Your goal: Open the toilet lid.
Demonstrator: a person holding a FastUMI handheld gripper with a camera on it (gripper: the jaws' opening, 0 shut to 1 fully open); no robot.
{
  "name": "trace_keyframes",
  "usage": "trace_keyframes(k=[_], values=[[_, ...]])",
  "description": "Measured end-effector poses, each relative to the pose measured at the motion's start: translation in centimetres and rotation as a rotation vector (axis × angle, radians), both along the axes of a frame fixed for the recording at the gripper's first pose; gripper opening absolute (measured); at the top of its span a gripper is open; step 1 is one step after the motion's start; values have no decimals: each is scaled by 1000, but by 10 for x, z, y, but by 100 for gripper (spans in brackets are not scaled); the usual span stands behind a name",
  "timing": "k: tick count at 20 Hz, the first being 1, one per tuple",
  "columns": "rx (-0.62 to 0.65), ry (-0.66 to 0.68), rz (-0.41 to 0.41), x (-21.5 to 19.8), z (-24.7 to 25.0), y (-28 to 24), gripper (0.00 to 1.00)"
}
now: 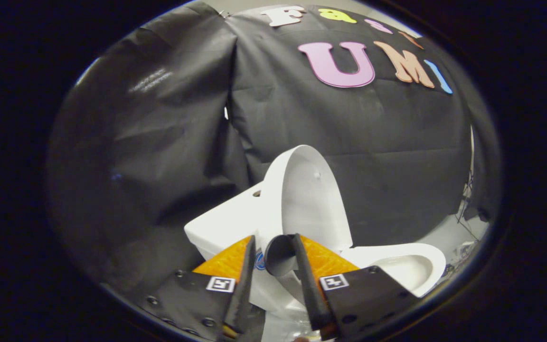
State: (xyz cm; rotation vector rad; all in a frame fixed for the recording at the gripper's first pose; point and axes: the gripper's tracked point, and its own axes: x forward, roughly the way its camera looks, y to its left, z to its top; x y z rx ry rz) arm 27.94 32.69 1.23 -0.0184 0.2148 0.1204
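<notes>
A white toilet stands against the black cloth wall, just beyond my fingers. Its lid [311, 190] is raised upright, tilted back toward the tank [223, 223], with its inner side facing the bowl. The seat and bowl [409, 266] lie open beyond the right finger. My gripper [275, 237] is close in front of the lid's base, fingers apart. A grey tube-like piece [278, 256] sits between them, against the right finger [309, 280]. The left finger [245, 280] stands a little apart from it.
Black cloth walls close in behind and to the left of the toilet. A strip of pale floor [449, 232] with some cables shows beyond the bowl.
</notes>
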Motion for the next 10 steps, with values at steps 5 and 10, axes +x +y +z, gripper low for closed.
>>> trace_keyframes(k=[5,10], values=[[-52,0,69,-11,0,6,93],[-48,-50,77,-32,17,-7,99]])
